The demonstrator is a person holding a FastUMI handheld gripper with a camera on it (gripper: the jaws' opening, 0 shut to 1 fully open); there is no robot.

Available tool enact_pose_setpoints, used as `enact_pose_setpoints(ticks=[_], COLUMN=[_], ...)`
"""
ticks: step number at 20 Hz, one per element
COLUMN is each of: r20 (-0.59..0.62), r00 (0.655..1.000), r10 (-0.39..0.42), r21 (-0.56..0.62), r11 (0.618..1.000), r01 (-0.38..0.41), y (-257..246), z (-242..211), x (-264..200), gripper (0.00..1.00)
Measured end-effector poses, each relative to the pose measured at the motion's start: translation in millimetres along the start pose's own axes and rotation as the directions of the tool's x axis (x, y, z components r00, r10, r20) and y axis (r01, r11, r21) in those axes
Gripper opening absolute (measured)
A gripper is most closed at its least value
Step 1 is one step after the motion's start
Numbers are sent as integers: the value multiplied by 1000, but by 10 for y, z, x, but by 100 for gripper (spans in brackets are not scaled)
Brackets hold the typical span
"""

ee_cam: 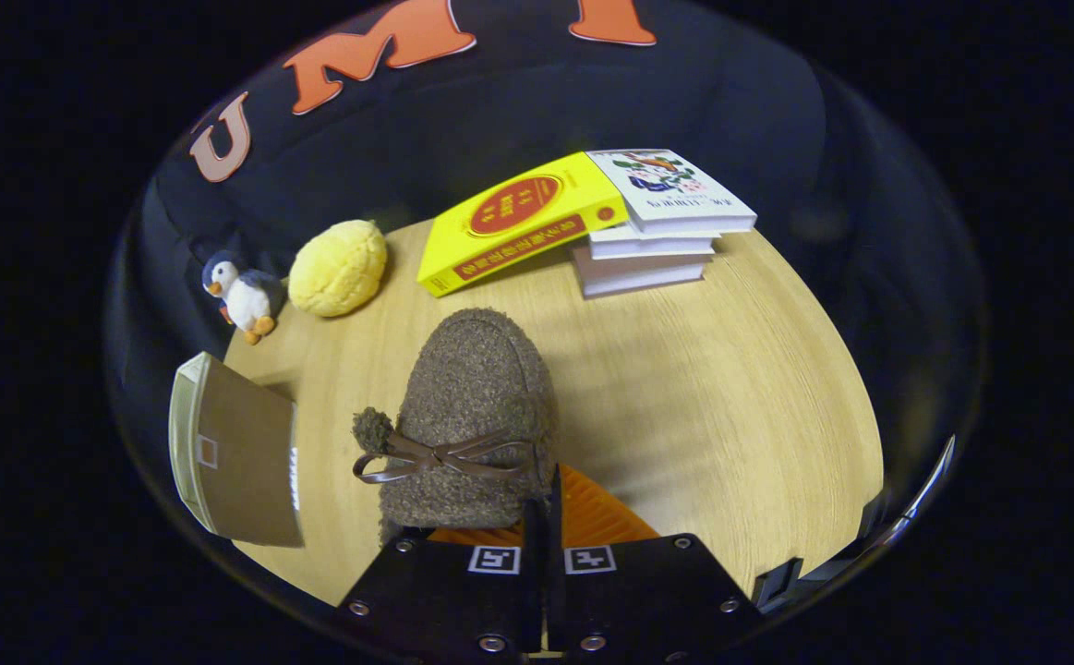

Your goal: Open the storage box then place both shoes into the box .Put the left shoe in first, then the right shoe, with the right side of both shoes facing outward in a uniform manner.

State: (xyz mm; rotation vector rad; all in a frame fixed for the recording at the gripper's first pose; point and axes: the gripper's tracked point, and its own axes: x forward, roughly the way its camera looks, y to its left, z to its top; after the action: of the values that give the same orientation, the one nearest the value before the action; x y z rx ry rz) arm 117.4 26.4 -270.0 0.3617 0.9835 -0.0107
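The tool (pixel 544 517) has its two fingers pressed close together w/ only a thin gap between them, and they pinch the rear edge of a brown fuzzy shoe (pixel 472 416). The shoe points away from the fingers, toe toward the far side of the tabletop (pixel 730 388). It has a thin brown bow (pixel 440 455) across the top and a small pom-pom at the end of the bow, on the left. An orange ribbed surface shows just behind the shoe, beside the fingers; cannot tell what it belongs to.

The tabletop is light wood w/ fine grain, lit warm, w/ soft shadows under the things. To the left of the shoe, near the tabletop's edge, stands the storage box (pixel 236 453), brown w/ a pale ribbed rim; whether it is open or closed I cannot tell.

Beyond the shoe, at the far left, a small penguin toy (pixel 243 296) stands just beside a yellow round plush (pixel 338 268). Further right is a stack of white books (pixel 657 245), and a yellow book (pixel 518 231) leans tilted against this stack. Behind the tabletop the booth's wall is dark cloth (pixel 500 111), and the room around is dim.
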Motion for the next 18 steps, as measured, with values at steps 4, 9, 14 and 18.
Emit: enact_pose_setpoints(ticks=[4,9,14,18], r20=[38,31,-22,-50], r00=[997,984,968,970], r10=[74,173,251,237], r21=[-48,-98,-122,-144], r11=[996,981,960,960], r01=[-72,-170,-251,-242], y=[857,2051,3105,3577], z=[250,283,92,-38], x=[-319,-518,-563,-506], gripper=[3,3,3,3])
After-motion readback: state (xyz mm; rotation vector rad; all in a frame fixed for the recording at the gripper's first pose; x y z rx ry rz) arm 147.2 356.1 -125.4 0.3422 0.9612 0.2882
